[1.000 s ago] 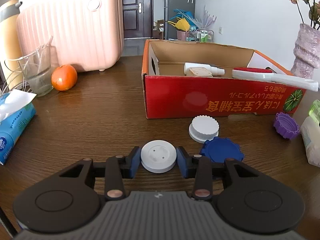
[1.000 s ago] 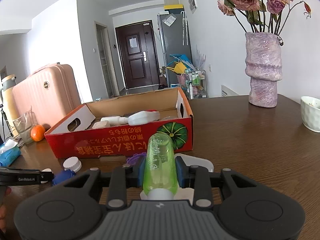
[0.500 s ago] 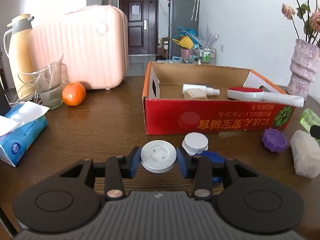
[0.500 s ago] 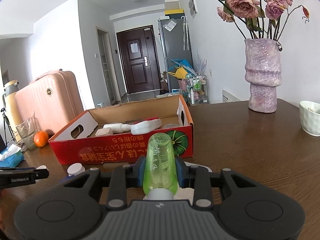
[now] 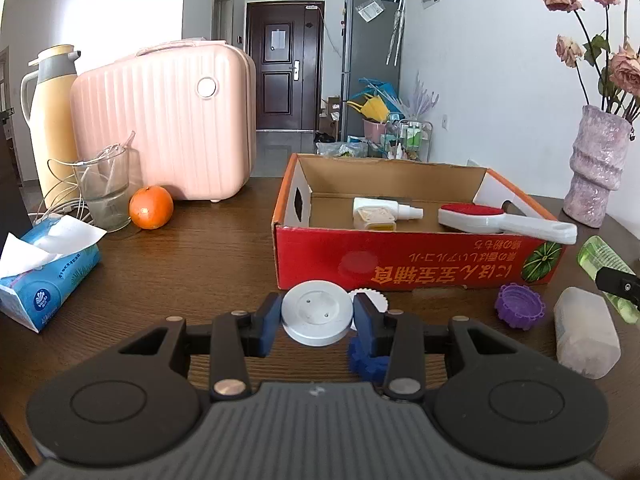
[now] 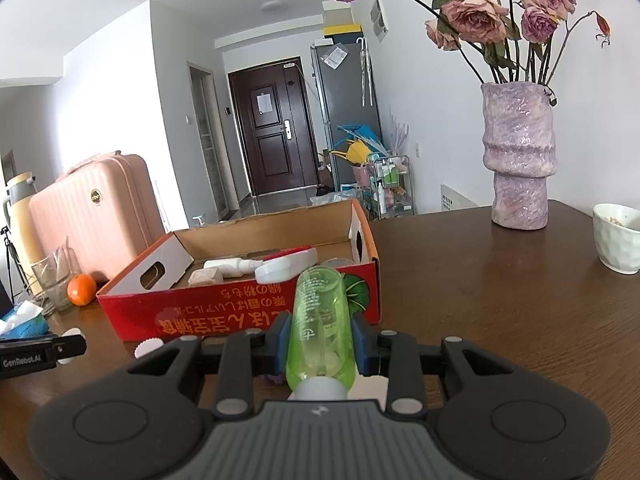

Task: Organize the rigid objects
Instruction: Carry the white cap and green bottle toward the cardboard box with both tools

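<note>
Left claw (image 5: 318, 314): closed on a grey disc (image 5: 317, 313), pads pressing its two sides, disc held flat above the table (image 5: 208, 256).
Right claw (image 6: 321, 338): clamped on a green bottle (image 6: 322, 320), which lies lengthwise between the pads with its grey cap toward the camera.
Box (image 5: 400, 268): red cardboard, open top, just beyond both claws.
In box: a white spray bottle (image 5: 386, 210), a beige block (image 5: 374, 218) just in front of it, and a white brush (image 5: 504, 222) with a red pad, its handle over the front right corner.
On table, before box: white cap (image 5: 370, 298) behind the disc, blue cap (image 5: 366, 362) under the left claw's right finger, purple cap (image 5: 519, 306), frosted tub (image 5: 586, 332).
Left side of table: orange (image 5: 151, 207), glass (image 5: 106, 192), tissue pack (image 5: 48, 276), pink case (image 5: 168, 124).
Right side of table: vase (image 6: 520, 160), cup (image 6: 618, 236).
</note>
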### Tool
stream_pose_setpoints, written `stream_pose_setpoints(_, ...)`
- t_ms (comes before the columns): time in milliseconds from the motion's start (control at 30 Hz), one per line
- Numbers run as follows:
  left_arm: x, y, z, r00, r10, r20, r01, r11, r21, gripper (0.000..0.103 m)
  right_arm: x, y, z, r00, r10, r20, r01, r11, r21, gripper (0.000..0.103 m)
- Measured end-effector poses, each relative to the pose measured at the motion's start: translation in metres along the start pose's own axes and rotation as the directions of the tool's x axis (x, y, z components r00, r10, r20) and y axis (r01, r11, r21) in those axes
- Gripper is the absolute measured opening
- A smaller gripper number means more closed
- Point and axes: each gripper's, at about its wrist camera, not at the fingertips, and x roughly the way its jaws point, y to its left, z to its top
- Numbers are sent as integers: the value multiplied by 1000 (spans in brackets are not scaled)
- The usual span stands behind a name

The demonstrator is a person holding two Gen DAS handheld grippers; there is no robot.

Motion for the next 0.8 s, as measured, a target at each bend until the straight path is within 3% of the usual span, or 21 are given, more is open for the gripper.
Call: stream_pose_setpoints(800, -11, -37, 33, 995, -38, 96, 42, 999, -32, 40, 10, -7, 26, 995, 38, 90, -38, 999, 6, 30)
